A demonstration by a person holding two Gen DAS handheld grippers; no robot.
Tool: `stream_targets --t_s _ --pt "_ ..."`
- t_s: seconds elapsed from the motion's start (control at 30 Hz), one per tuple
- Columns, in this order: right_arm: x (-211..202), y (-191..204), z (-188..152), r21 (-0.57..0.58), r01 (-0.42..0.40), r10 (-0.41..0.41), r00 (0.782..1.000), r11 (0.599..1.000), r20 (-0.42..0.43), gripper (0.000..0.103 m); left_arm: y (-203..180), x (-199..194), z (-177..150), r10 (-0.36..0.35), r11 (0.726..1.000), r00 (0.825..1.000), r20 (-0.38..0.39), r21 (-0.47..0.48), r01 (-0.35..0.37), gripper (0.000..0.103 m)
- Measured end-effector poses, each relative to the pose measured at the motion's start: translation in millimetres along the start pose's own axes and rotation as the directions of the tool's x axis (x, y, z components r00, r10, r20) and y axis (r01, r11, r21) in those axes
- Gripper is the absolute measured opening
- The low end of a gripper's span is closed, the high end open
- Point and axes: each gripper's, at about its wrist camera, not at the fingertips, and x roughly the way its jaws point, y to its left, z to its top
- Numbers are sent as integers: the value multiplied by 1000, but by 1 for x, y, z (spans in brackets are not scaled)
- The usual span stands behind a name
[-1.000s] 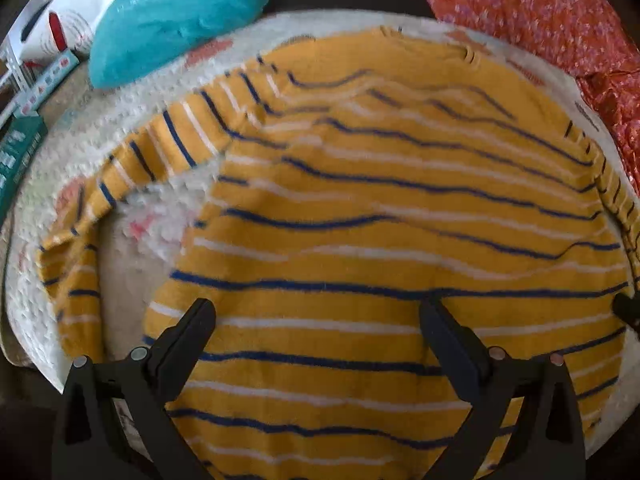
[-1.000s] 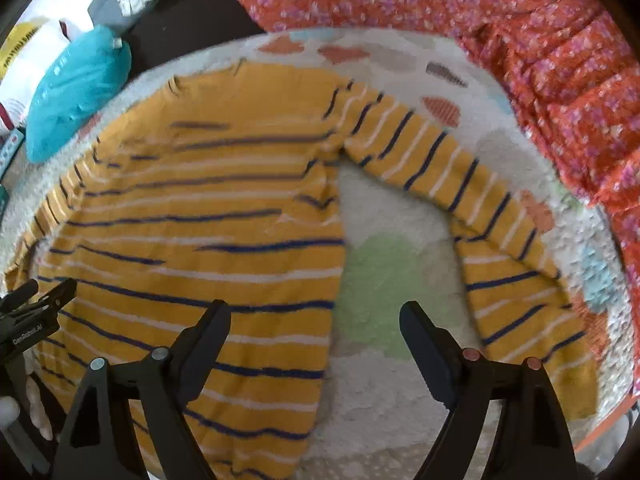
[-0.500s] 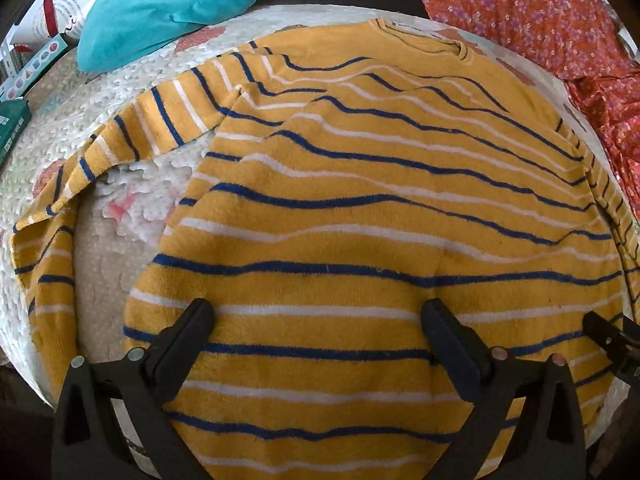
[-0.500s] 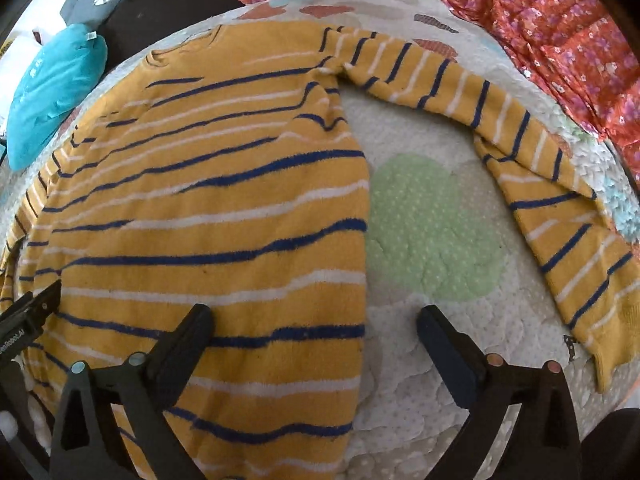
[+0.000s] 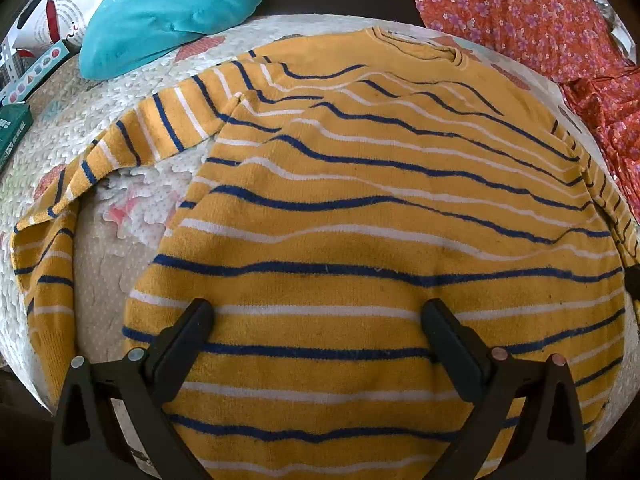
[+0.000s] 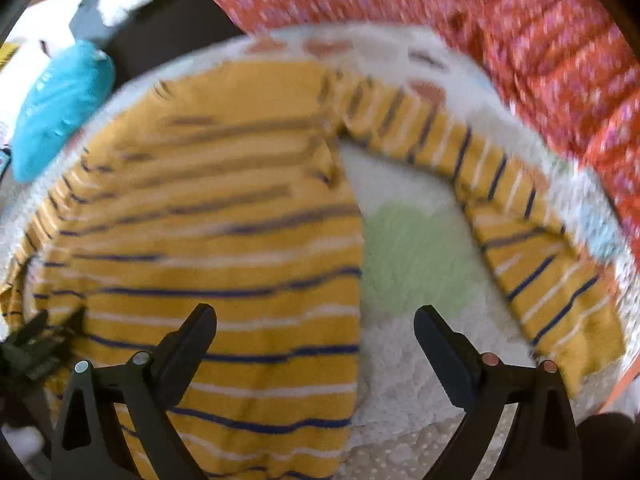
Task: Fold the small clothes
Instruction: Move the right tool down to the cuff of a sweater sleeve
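A small yellow sweater (image 5: 360,232) with blue and white stripes lies flat on a white quilted mat (image 5: 132,216), collar at the far side. Its left sleeve (image 5: 120,148) bends out and down toward the mat's left edge. My left gripper (image 5: 318,320) hovers open over the sweater's lower body, nothing between its fingers. In the blurred right wrist view the same sweater (image 6: 224,240) fills the left half, its right sleeve (image 6: 520,232) curving down the right side. My right gripper (image 6: 316,324) stands open above the sweater's right side seam and the mat (image 6: 416,256), holding nothing.
A teal cushion (image 5: 168,8) and printed boxes (image 5: 24,80) lie beyond the mat at the far left. Red floral cloth (image 5: 540,24) is bunched along the far right. The left gripper's body (image 6: 28,344) shows at the left edge of the right wrist view.
The right gripper's jaws widened a little, and its view swung closer over the sweater and then back out, now blurred. The left view shifted slightly; the sweater lies as before.
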Motion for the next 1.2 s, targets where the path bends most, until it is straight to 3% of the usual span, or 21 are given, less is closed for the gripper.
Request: stream_targets --t_s 0.1,0.27,0.5,0.83,1.0,1.1,1.2 --pt "-4 20 3 -61 -24 25 999 998 21 101 0 0 0 0 1000 1000 1 0 0 103" --pt "16 38 -2 -95 -47 44 999 994 -30 101 0 -1 0 2 1000 1000 2 0 -2 103" --pt "46 29 -22 -75 -58 50 993 996 -109 101 0 -1 0 0 1000 1000 2 -1 0 103" --pt "49 29 -29 -106 -61 52 995 993 -81 103 -1 -1 -1 -6 1000 1000 1 4 6 103" --pt "47 30 -21 -133 -66 50 992 989 -117 102 -1 -4 1 -12 1000 1000 -17 22 12 103" --pt "23 -1 -11 -35 -111 107 990 993 -94 94 0 -17 1 -29 999 999 -13 12 30 102" --pt "7 -39 -11 69 -92 98 990 993 -98 89 4 -35 4 -89 996 995 41 -25 90 102"
